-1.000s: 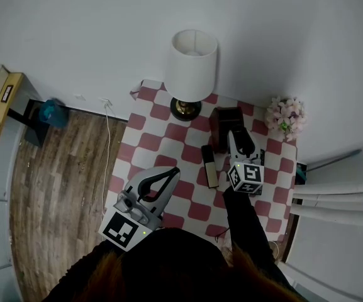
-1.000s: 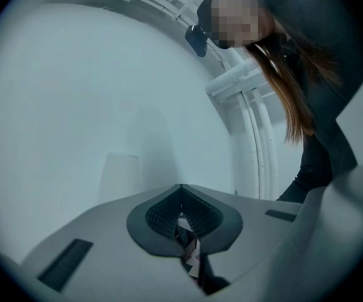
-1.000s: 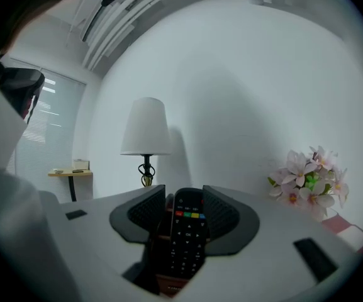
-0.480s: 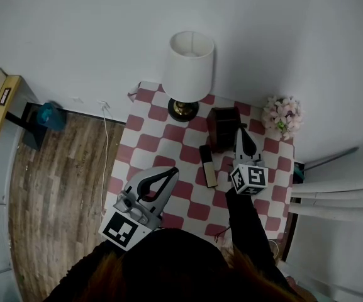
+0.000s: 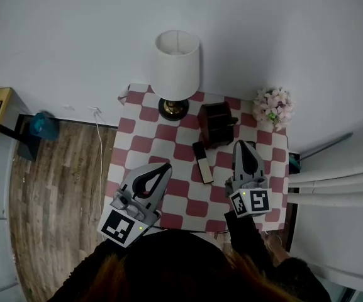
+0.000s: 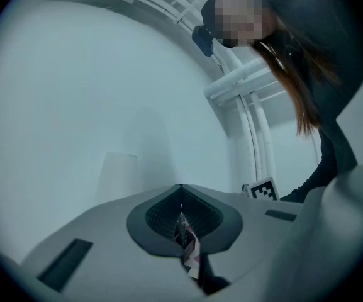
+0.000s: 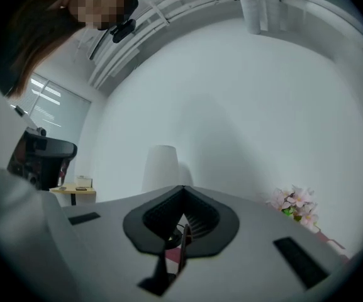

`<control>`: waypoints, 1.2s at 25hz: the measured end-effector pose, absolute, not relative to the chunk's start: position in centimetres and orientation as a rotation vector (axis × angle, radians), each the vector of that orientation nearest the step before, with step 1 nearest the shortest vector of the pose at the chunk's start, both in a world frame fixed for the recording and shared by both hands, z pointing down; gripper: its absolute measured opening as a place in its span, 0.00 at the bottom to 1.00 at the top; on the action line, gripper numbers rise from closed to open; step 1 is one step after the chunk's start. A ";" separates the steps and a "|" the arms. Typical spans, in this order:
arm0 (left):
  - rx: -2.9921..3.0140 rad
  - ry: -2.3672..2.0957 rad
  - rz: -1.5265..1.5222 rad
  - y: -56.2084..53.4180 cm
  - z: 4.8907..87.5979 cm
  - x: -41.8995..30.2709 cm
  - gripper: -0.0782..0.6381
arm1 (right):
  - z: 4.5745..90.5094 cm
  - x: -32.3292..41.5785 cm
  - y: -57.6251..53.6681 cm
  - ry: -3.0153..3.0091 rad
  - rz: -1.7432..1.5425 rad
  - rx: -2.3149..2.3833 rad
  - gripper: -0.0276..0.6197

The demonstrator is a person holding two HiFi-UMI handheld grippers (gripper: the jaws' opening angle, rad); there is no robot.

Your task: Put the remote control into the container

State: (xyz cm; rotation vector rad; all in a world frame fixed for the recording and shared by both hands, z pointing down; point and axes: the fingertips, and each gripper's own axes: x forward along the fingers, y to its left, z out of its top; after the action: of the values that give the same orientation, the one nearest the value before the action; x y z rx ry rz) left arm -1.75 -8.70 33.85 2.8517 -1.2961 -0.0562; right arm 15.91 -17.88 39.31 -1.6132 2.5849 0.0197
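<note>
The remote control (image 5: 202, 162) lies flat on the checkered worktop (image 5: 145, 145). It is outside the dark container (image 5: 216, 123), which stands just beyond its far end. The remote lies just left of the right gripper's (image 5: 240, 145) tips, and ahead and right of the left gripper's (image 5: 163, 167) tips. Both pairs of jaws are pressed together, empty. A second ago the right jaws stood apart at the container; they have since closed and drawn back. The right gripper's cube (image 5: 251, 201) carries black-and-white square markers.
</note>
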 end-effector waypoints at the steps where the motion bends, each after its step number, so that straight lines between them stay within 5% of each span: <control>1: 2.854 -1.289 -0.055 -8.7 33.9 -1.7 0.12 | 39.1 15.9 -17.2 2.583 0.010 -1.615 0.07; 30: 2.910 -1.071 -0.081 -6.0 36.5 1.1 0.12 | 37.7 14.3 -6.6 2.612 -0.119 -1.659 0.07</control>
State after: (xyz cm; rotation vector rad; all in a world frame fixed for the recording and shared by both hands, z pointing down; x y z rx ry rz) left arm 1.14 -6.03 36.55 2.9103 -1.0709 -0.0811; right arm 14.30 -6.60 37.65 -1.6589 2.6122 -0.1185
